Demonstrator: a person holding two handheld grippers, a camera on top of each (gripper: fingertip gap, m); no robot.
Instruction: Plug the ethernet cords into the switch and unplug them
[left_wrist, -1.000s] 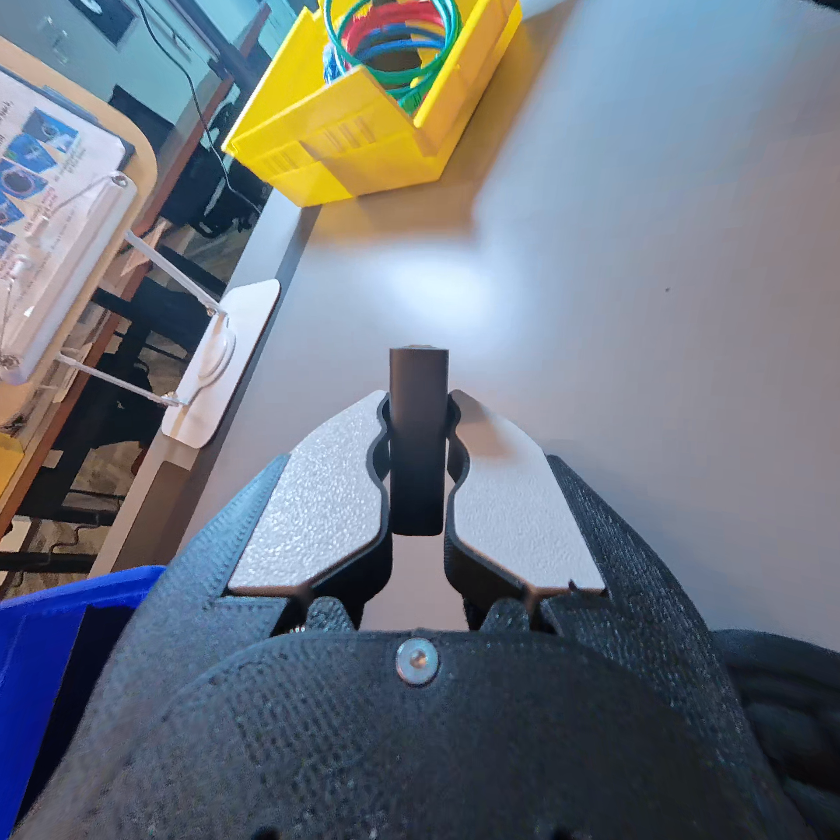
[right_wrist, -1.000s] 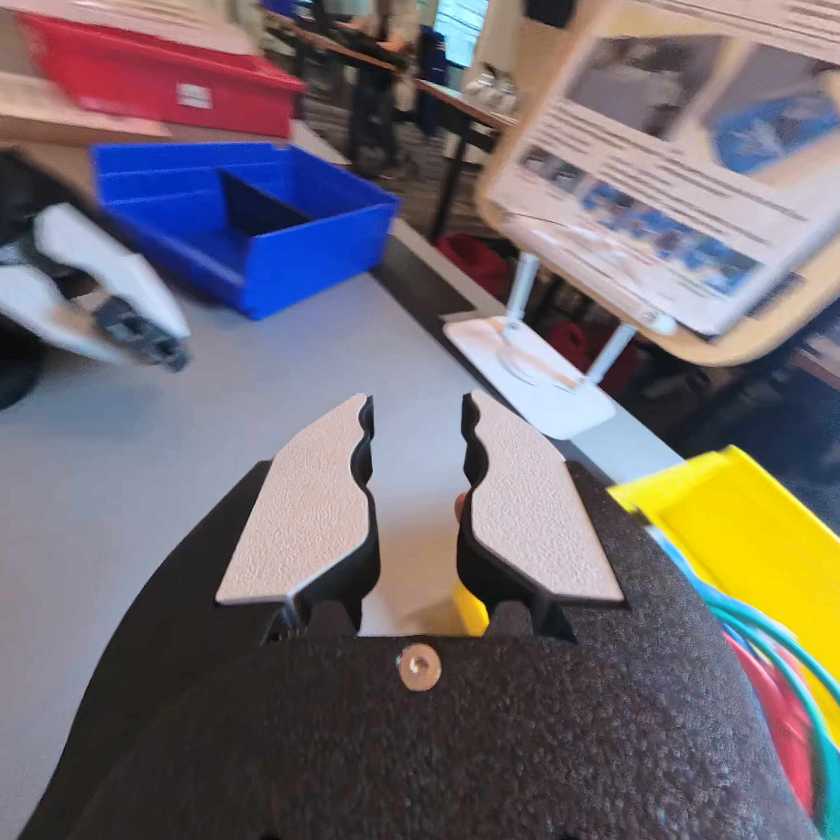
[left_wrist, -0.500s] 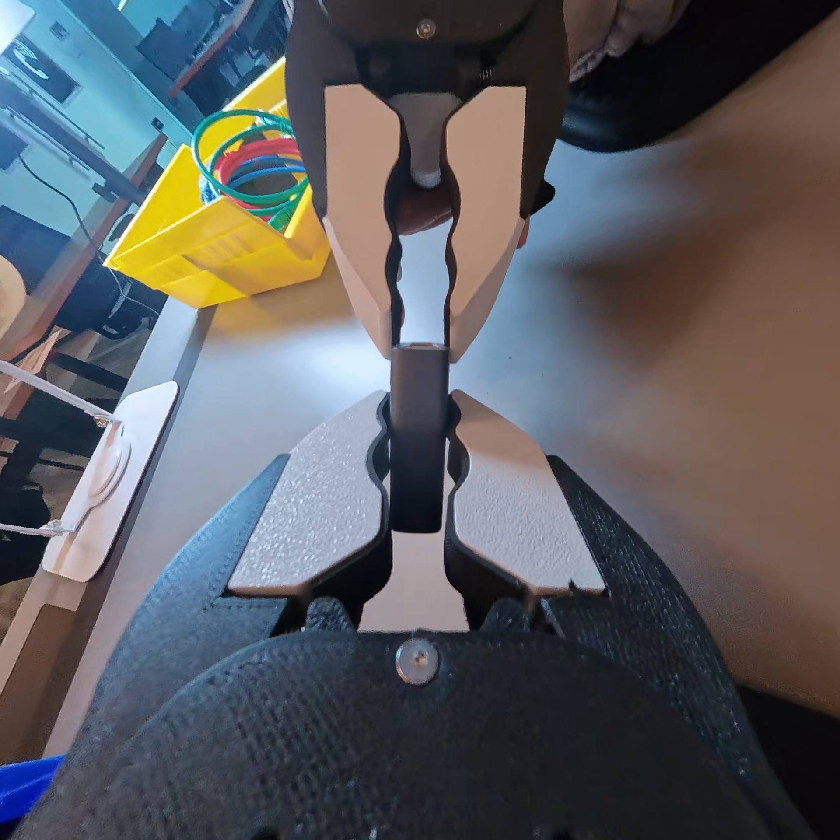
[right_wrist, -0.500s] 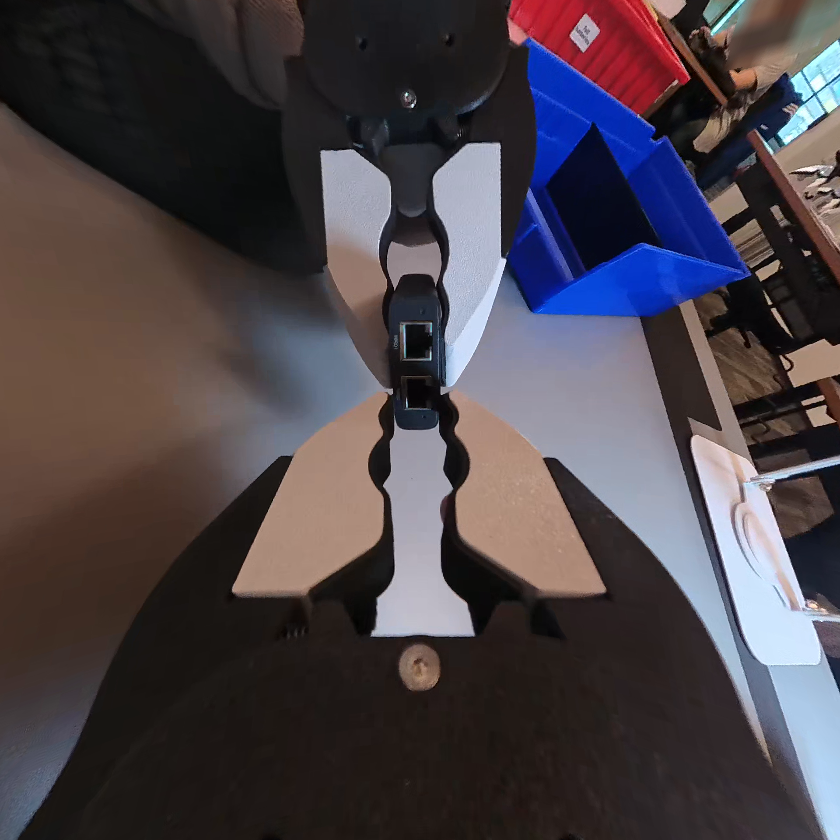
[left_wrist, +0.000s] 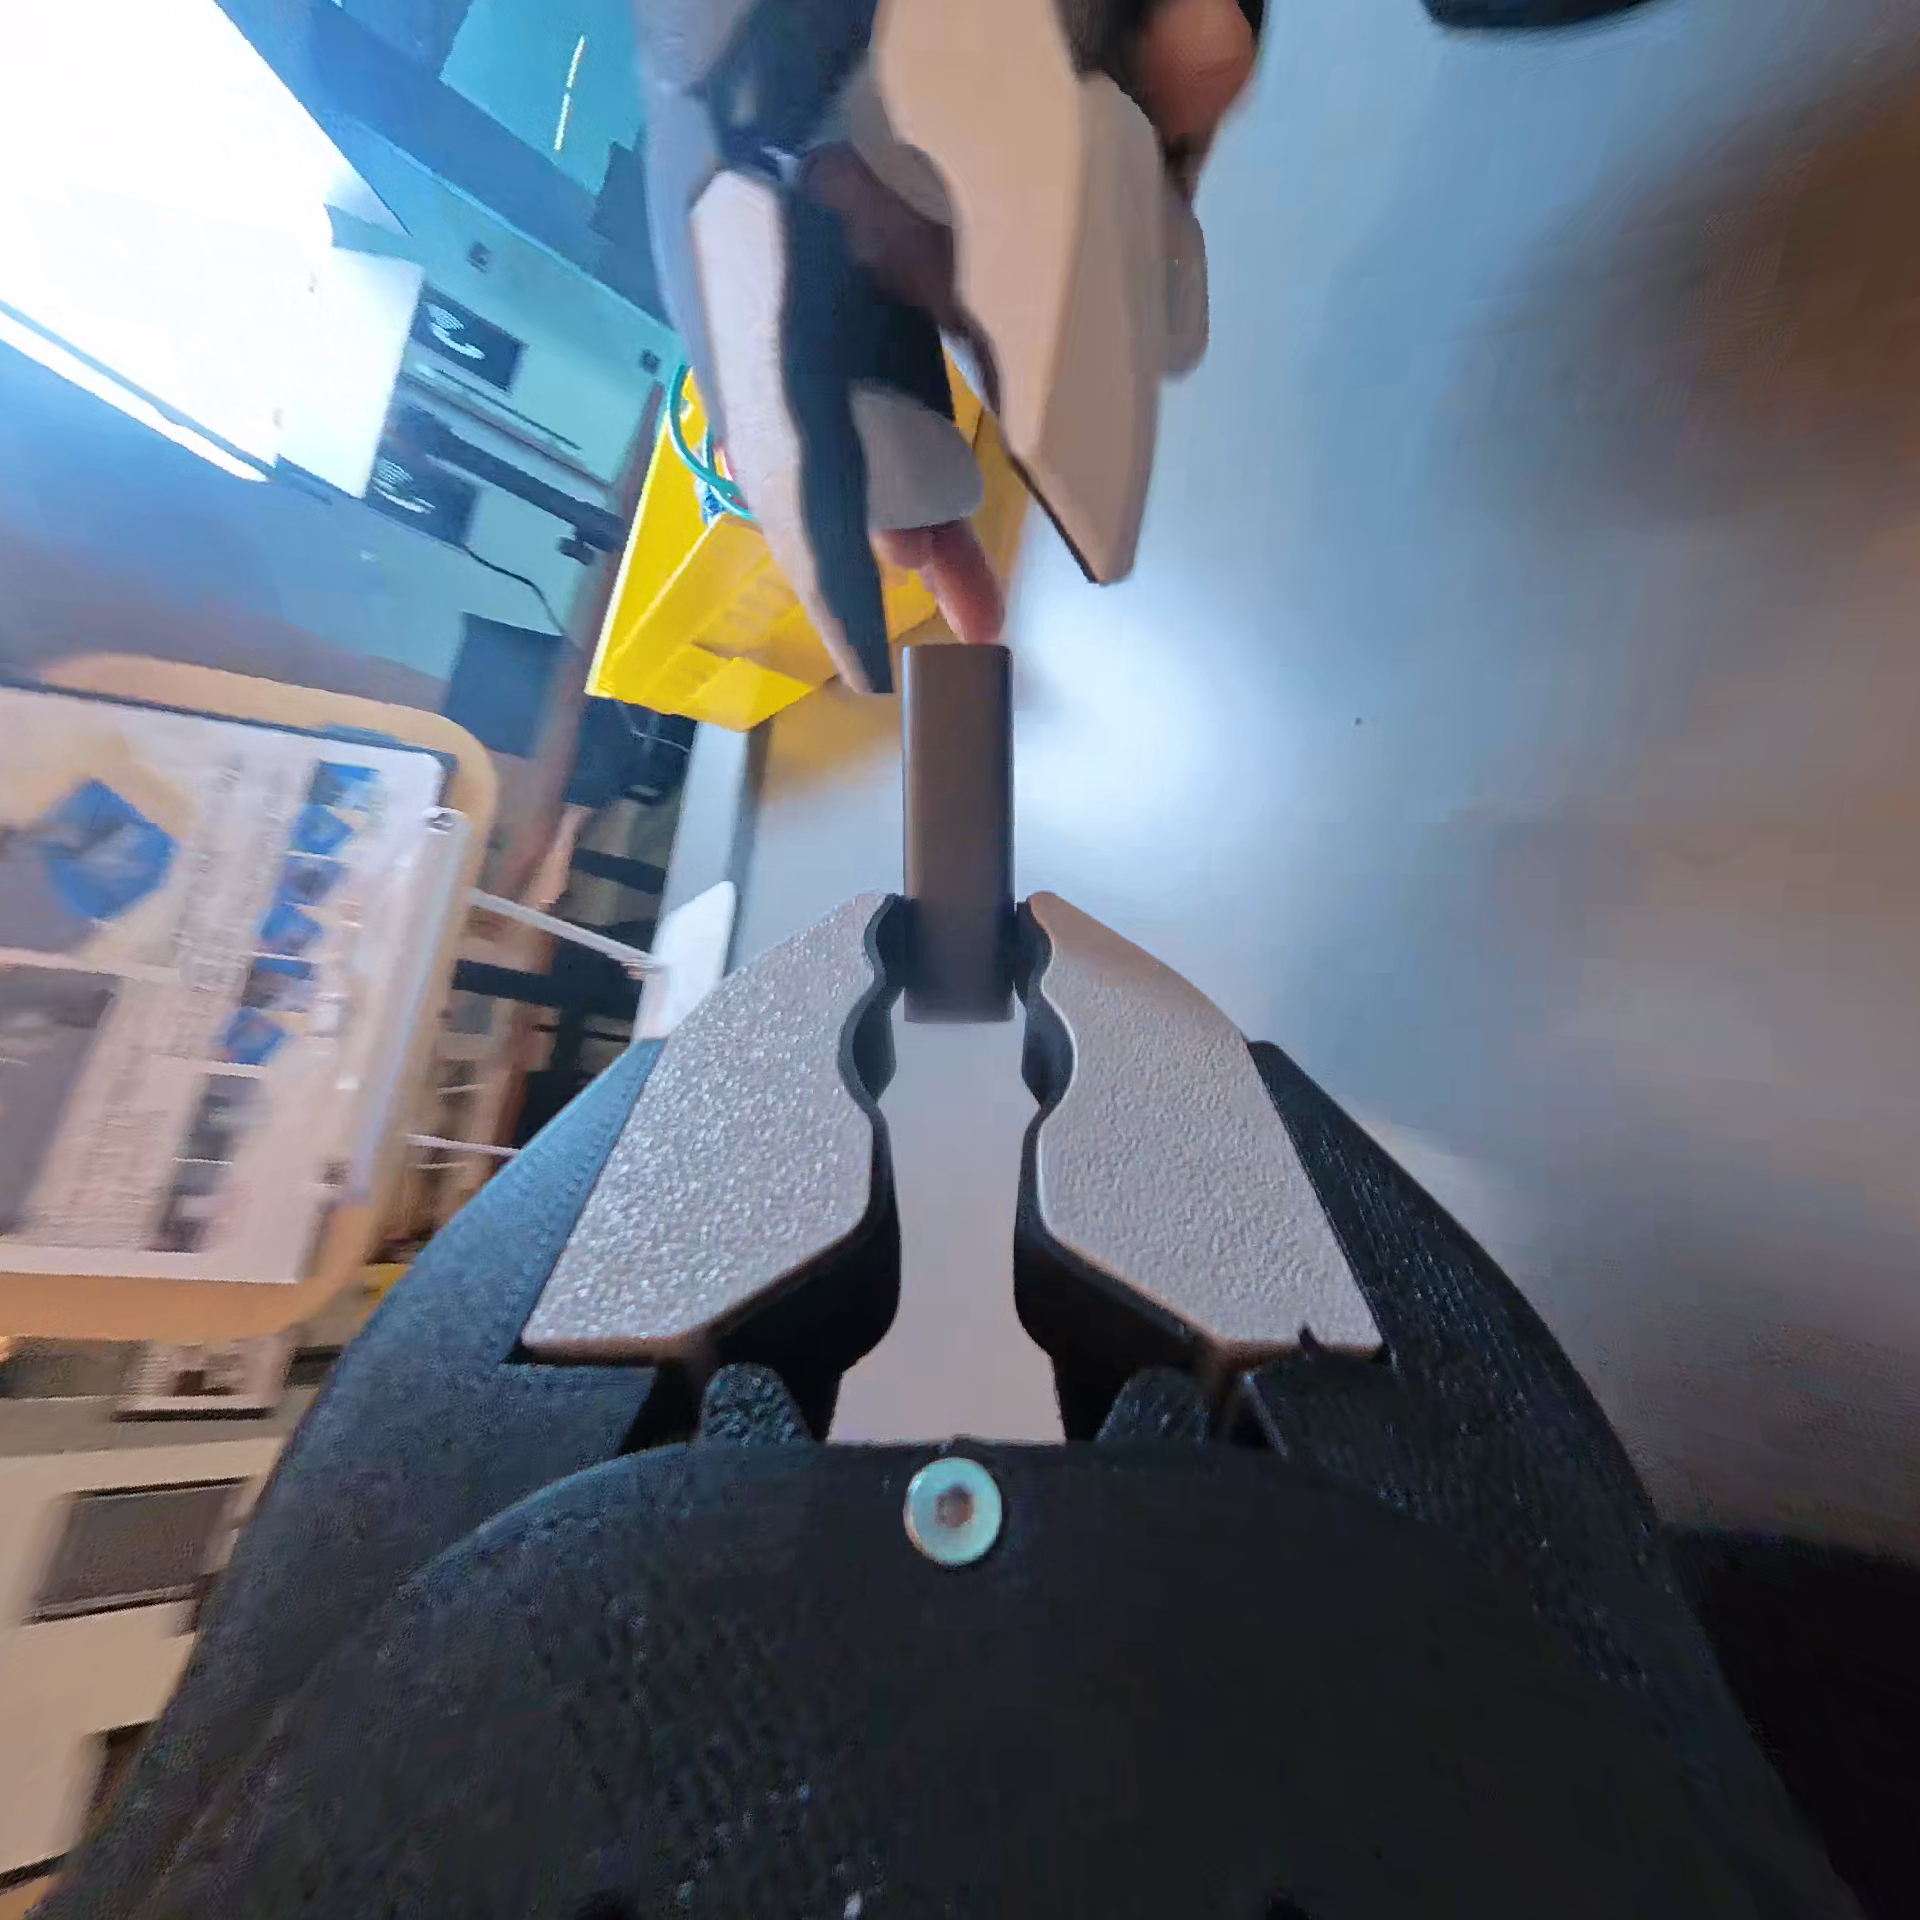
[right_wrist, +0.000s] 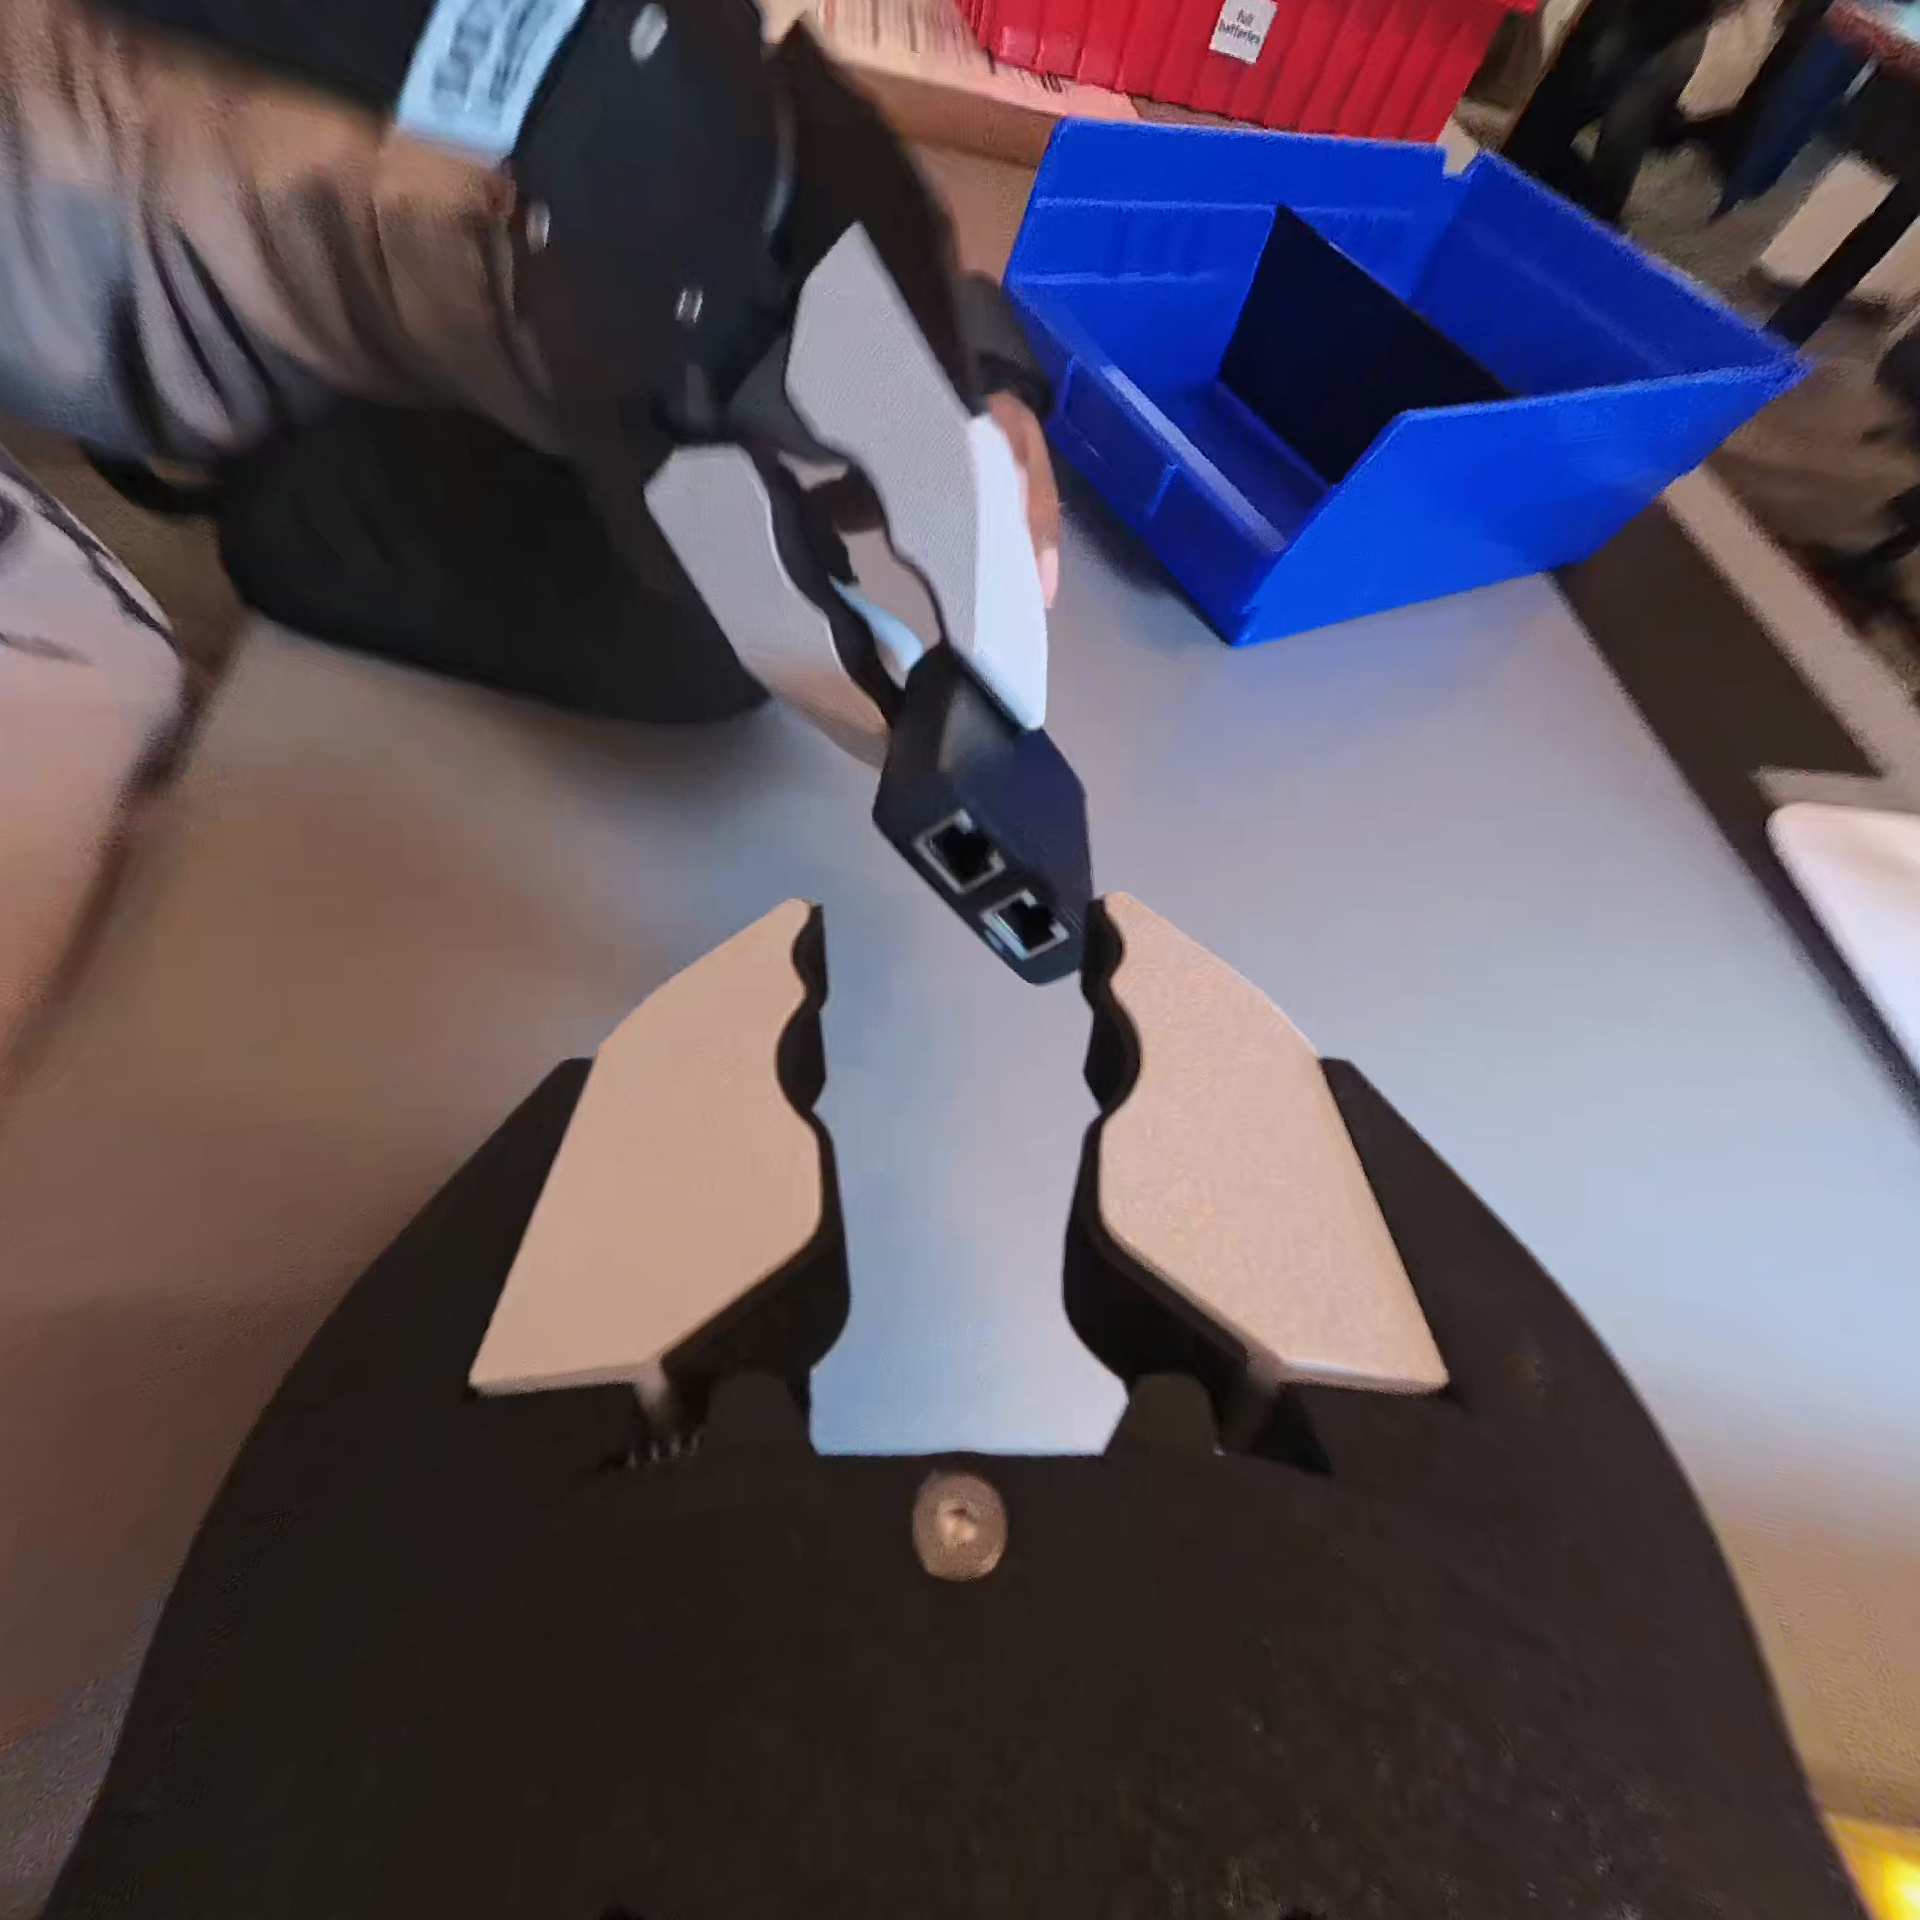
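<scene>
My left gripper is shut on a small black ethernet switch, gripping its near end with the fingertips only. In the right wrist view the switch hangs above the grey table with its two empty ports facing me, held by the left gripper. My right gripper is open and empty, its right fingertip right beside the switch's lower port. In the left wrist view the right gripper hovers tilted just beyond the switch's far end. Coiled cords lie in a yellow bin.
A blue bin stands on the table behind the switch, with a red bin farther back. A black bag lies near the person's sleeve. A poster board on a white stand base sits at the table's left edge.
My right gripper has opened wider and tilted off the switch's axis. The switch now sits farther out in my left gripper's fingertips. Both views have swung round.
</scene>
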